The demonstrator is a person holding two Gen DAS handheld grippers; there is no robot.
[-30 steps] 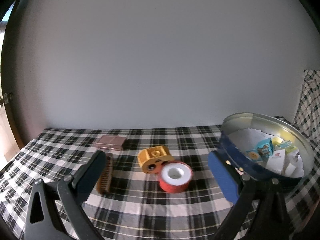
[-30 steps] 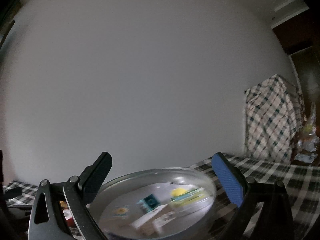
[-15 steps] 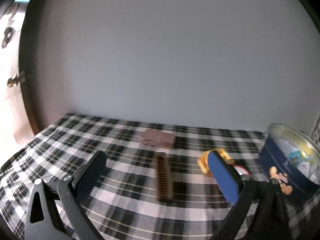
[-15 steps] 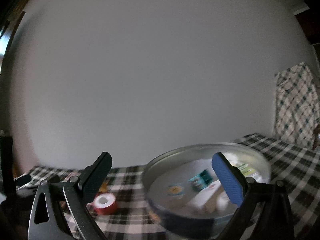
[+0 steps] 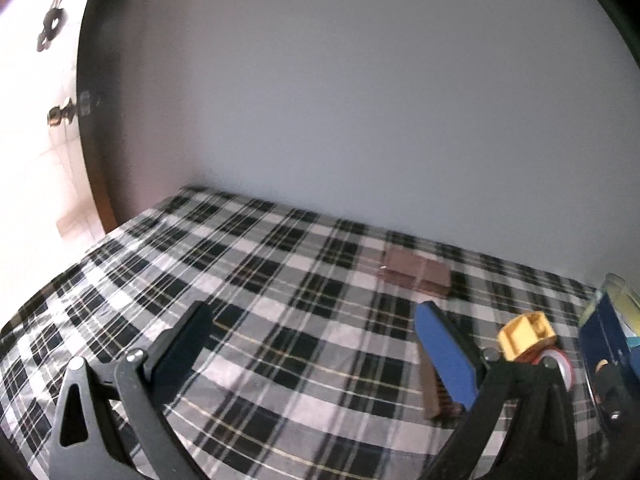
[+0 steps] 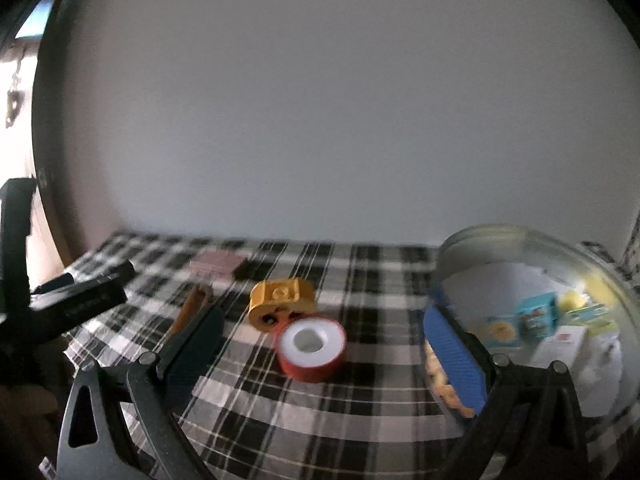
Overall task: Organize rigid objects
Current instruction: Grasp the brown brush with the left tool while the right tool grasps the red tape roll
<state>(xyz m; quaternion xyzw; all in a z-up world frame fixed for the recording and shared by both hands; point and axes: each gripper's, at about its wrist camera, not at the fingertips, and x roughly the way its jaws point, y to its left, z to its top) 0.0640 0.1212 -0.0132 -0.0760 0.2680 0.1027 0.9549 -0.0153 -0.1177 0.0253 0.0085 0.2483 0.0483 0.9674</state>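
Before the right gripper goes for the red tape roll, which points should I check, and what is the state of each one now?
1. Right gripper open and empty: ok.
2. Red tape roll lies between its fingers, ahead of them: ok.
3. Roll free of neighbours: not ok, the yellow toy sits right behind it and seems to touch it.
4. Left gripper out of the way: ok, open and empty, off to the left side.
5. Room in the round tin: cannot tell; small packets already lie inside.
6. Brush clear of the path: ok, it lies further left.
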